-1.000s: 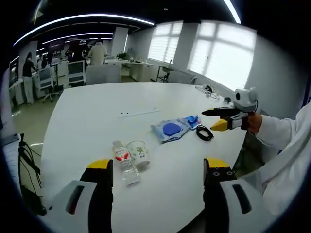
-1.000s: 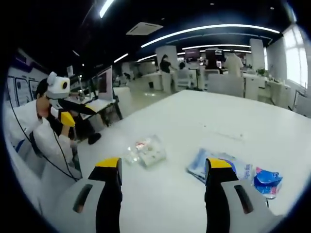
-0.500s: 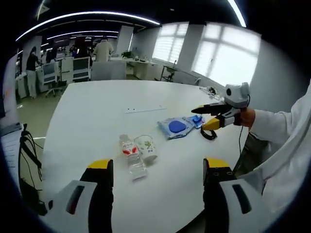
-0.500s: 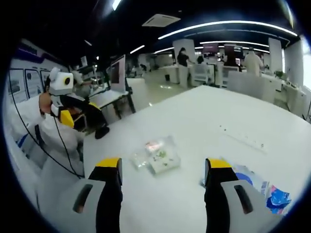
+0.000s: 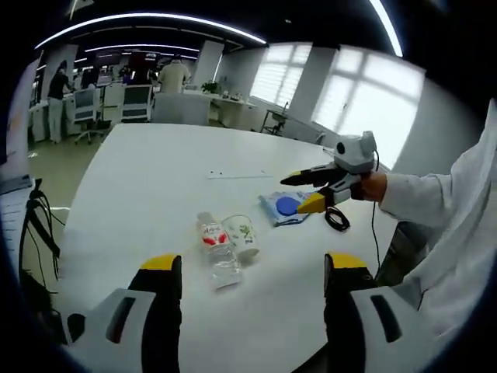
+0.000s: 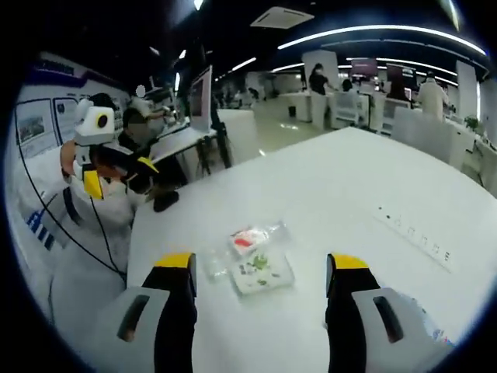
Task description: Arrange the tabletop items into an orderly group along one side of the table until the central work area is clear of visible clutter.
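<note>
left gripper (image 5: 248, 284) spread, lower frame | bottle (image 5: 217, 250) and cup (image 5: 242, 235) above its jaws, centre | right gripper (image 5: 297, 192) spread, over blue pack (image 5: 284, 207), right of centre | cable (image 5: 337, 219) beside

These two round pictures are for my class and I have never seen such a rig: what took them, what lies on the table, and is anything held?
A person holds a hand-held gripper in each hand, each carrying a camera. The left hand-held gripper and the right hand-held gripper are both open and hold nothing. On the white table lie a clear plastic bottle beside a paper cup, both on their sides, a blue packet and a black cable coil. The left gripper view also catches the right one hovering over the packet.
</note>
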`<state>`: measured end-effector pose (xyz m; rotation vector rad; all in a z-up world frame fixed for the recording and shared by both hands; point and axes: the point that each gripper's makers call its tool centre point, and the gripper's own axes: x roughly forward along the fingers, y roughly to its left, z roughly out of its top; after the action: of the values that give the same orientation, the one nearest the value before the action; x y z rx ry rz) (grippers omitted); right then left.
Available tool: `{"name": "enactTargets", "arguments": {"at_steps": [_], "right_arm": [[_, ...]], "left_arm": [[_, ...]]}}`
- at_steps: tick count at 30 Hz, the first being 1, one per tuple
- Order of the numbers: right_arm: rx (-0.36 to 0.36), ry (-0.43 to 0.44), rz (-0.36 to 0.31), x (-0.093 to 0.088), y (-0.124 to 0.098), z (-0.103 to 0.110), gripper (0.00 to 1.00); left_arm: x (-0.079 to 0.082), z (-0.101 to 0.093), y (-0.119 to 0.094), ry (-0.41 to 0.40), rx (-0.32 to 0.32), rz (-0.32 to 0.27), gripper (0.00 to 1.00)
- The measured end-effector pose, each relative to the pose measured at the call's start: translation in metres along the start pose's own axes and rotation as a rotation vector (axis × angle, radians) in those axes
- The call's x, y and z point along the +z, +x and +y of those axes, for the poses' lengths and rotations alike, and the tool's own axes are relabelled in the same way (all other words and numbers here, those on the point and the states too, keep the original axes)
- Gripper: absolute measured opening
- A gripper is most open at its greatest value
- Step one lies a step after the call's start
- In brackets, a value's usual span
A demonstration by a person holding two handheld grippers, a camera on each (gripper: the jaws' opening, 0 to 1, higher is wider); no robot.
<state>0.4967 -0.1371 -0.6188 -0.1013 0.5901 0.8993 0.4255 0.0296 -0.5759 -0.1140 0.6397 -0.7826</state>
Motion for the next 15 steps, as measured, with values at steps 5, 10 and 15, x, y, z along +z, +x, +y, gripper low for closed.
{"name": "enactTargets", "arguments": {"at_steps": [5,10,15], "right_arm": [[0.029,0.000,0.021,-0.006,0.015,-0.004,0.66],[0.059,-0.003,0.047,-0.012,0.029,-0.008,0.66],[0.088,-0.023,0.073,-0.015,0.043,-0.014,0.64]], "left_arm": [[-0.007,0.010,0.005,-0.007,0.009,0.016,0.76],[-0.012,0.017,0.007,-0.032,0.017,0.015,0.76],[-0.017,0.023,0.008,-0.055,0.024,0.019,0.76]]}}
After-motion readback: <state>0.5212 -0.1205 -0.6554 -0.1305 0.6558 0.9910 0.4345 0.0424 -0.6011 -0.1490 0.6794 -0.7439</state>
